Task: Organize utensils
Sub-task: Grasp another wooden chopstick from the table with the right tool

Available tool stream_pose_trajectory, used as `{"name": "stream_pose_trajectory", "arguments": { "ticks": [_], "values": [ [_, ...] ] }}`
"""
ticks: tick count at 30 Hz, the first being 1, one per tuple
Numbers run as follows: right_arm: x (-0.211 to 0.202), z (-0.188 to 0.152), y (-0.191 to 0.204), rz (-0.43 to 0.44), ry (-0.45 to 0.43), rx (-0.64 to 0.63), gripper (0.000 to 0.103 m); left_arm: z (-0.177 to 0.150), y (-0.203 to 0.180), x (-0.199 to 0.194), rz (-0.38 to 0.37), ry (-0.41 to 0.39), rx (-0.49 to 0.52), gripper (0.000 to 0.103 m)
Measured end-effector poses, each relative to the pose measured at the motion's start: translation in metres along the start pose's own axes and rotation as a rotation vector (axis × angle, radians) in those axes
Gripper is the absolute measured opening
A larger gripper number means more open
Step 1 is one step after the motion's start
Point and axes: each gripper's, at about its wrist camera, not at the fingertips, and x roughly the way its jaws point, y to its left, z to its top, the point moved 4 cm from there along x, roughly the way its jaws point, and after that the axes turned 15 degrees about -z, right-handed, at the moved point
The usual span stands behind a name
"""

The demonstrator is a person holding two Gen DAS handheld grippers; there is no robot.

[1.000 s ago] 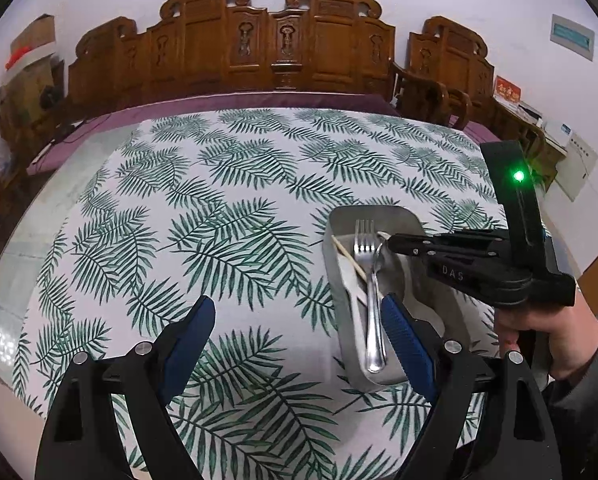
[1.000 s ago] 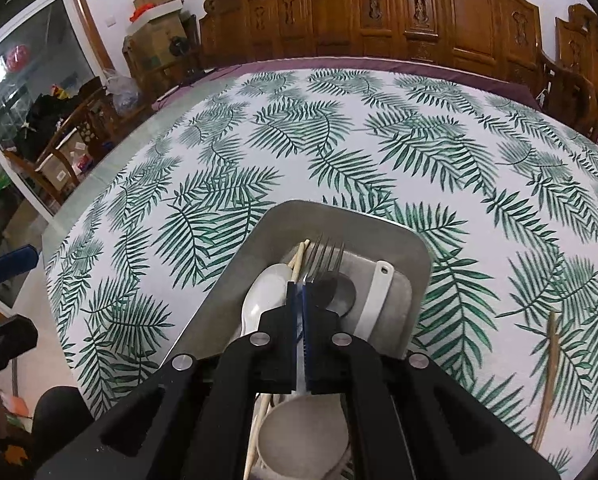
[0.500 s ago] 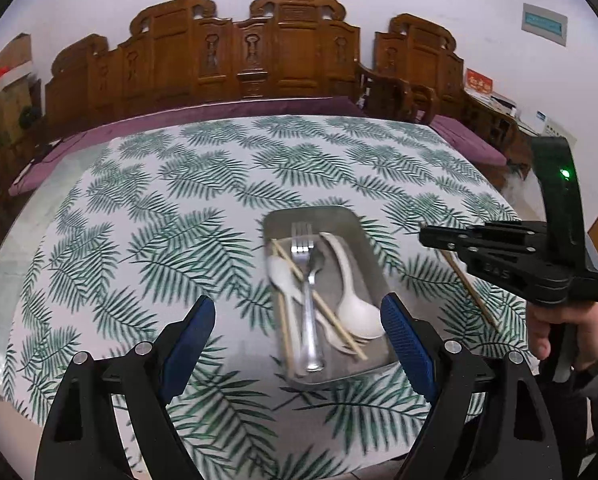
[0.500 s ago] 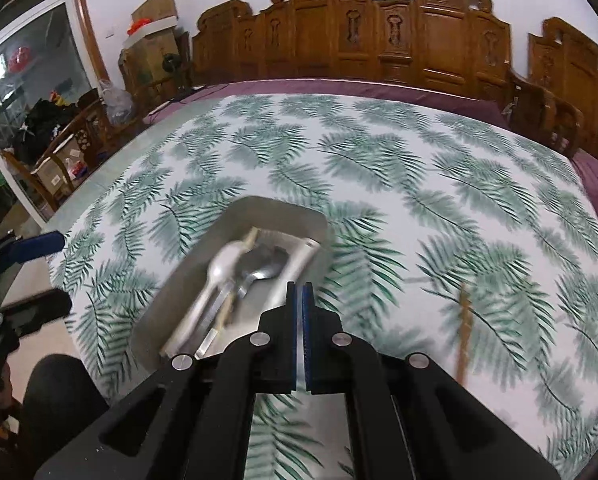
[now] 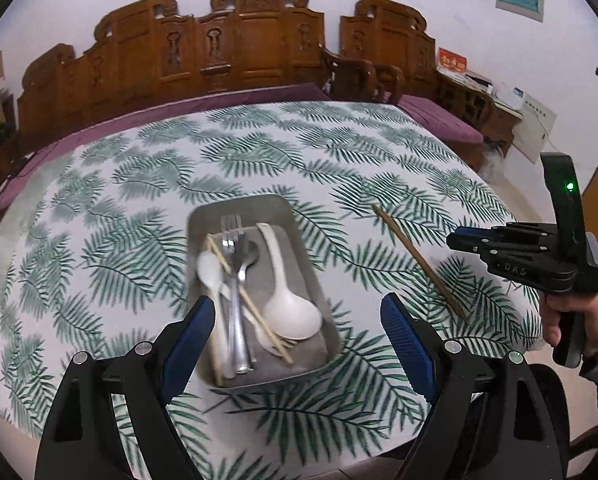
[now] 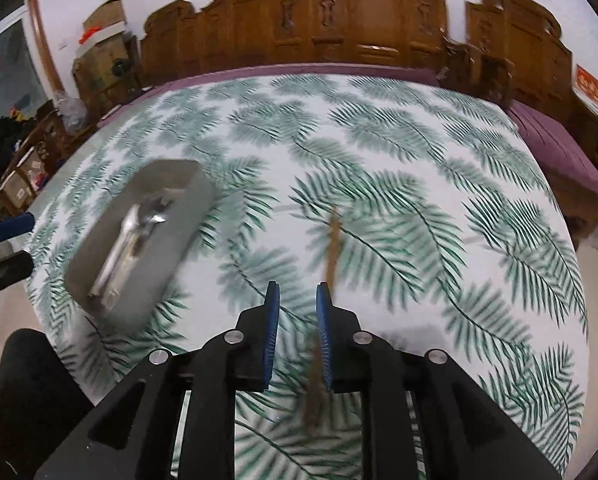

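Note:
A steel tray (image 5: 283, 216) on the leaf-print tablecloth holds a metal fork (image 5: 231, 264), a metal spoon (image 5: 246, 256), white plastic spoons (image 5: 289, 308) and a wooden chopstick (image 5: 251, 304). The tray also shows in the right wrist view (image 6: 179, 208). A second, brown chopstick (image 5: 417, 262) lies loose on the cloth right of the tray. My left gripper (image 5: 297, 320) is open and empty, hovering over the tray's near end. My right gripper (image 6: 297, 304) is open a little and empty, above the near part of the loose chopstick (image 6: 332, 240), which runs under its right finger.
Carved wooden chairs (image 5: 239, 48) line the far side of the table. The table's near edge (image 5: 339, 456) is just below my left gripper. Boxes and clutter (image 6: 23, 148) stand off the table's left side.
My right gripper has left the tray, moved right to over the loose chopstick, and opened from shut. My left gripper has drawn back and shifted right; the tray now sits between its fingers.

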Motion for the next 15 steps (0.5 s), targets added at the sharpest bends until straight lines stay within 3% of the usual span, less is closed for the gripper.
{"name": "stream_pose_trajectory", "arguments": {
  "ticks": [3,15],
  "values": [
    [0.010,-0.011,-0.009,-0.001,0.028,0.006,0.021,-0.002,-0.006,0.008,-0.011,0.011,0.005,0.090],
    [0.044,-0.034,0.000,0.005,0.112,-0.028,0.021,-0.008,-0.022,0.031,-0.033,0.046,0.026,0.090]
  ]
}}
